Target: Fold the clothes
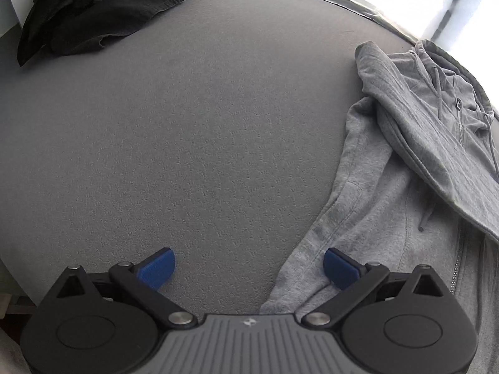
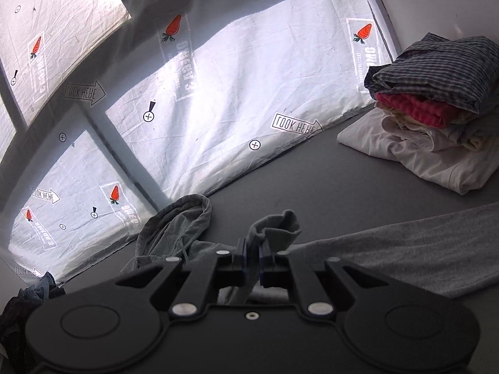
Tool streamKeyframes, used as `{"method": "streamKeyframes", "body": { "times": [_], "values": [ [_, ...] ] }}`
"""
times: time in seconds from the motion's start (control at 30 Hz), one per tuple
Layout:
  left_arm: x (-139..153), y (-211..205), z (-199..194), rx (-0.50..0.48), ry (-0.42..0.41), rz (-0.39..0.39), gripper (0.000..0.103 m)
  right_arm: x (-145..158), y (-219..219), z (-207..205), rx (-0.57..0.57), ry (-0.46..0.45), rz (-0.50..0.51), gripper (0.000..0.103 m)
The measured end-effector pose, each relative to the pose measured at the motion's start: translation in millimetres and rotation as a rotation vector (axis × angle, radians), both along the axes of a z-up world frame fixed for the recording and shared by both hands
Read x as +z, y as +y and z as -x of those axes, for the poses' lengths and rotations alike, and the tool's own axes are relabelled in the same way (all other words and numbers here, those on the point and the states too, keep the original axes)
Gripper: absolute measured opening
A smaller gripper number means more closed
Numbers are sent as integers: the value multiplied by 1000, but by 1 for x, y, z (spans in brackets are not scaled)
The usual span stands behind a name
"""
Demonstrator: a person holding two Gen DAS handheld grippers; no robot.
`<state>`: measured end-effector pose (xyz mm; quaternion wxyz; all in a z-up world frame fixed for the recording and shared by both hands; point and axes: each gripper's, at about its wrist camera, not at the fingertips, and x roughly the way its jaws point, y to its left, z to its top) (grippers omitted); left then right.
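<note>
A light grey zip hoodie lies on the dark grey table, at the right of the left wrist view, one sleeve folded across its body. My left gripper hangs open above the table, its right blue pad over the hoodie's lower edge and nothing between the pads. In the right wrist view my right gripper is shut on the cuff of the hoodie's sleeve, which bunches up above the jaws. The sleeve trails off to the right, and the hood lies to the left.
A heap of dark clothes sits at the table's far left corner. A stack of folded clothes, striped on top, then pink and white, stands at the far right. White sheeting printed with carrots covers the windows behind the table.
</note>
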<state>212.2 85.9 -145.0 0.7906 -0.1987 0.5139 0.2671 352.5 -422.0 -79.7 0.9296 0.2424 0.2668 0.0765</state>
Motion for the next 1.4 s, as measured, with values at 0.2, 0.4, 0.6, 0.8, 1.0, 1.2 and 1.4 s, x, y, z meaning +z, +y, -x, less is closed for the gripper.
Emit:
{"method": "streamKeyframes", "body": {
  "times": [0.2, 0.4, 0.6, 0.8, 1.0, 1.2, 1.4],
  "values": [
    [1, 3, -5, 17, 12, 15, 101, -17, -28, 2, -105, 30, -17, 7],
    [7, 5, -25, -29, 4, -29, 101, -51, -31, 0, -152, 163, -6, 8],
    [16, 6, -59, -105, -56, -59, 101, -68, -29, -4, -205, 224, 36, 32],
    [9, -2, -110, -193, -77, -87, 101, -75, -32, -35, -260, 255, 83, 56],
    [-9, -11, -149, -249, -48, -141, 101, -87, -25, -63, -204, 326, 93, 66],
    [-15, -1, -152, -192, -96, -115, 103, -87, -2, -71, -45, 269, 216, 13],
    [-16, 0, -149, -180, -122, -135, 103, -51, 15, -67, -27, 96, 434, 8]
  ]
}}
